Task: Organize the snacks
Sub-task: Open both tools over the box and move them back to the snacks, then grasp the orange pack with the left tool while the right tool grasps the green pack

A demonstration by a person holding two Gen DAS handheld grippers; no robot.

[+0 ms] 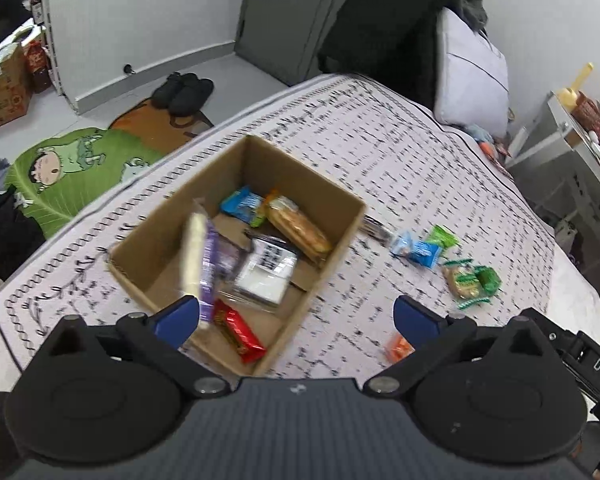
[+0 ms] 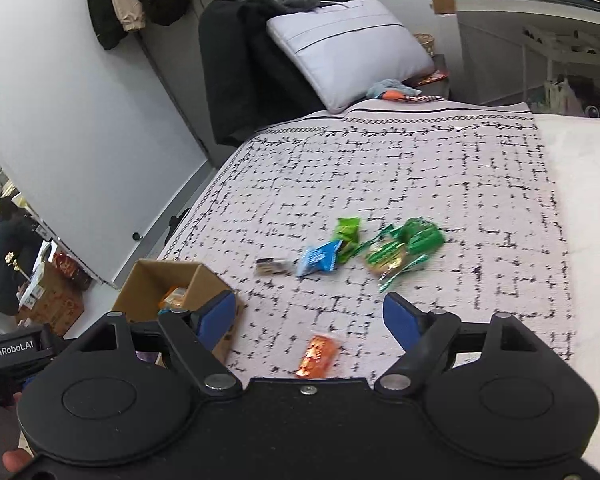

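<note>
Both grippers empty, jaws wide, over bed.
Left gripper (image 1: 296, 316) above cardboard box (image 1: 236, 248); right gripper (image 2: 310, 316) above orange snack packet (image 2: 317, 356) (beside box). Likely light, crinkly, slippery; pinch across its short width, mid-body.

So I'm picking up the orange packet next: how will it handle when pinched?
The orange packet looks small and flat on the blanket, so probably light. Its shiny crinkled wrapper suggests it may slip or crumple between the right hand-held gripper fingers, now open.
</note>
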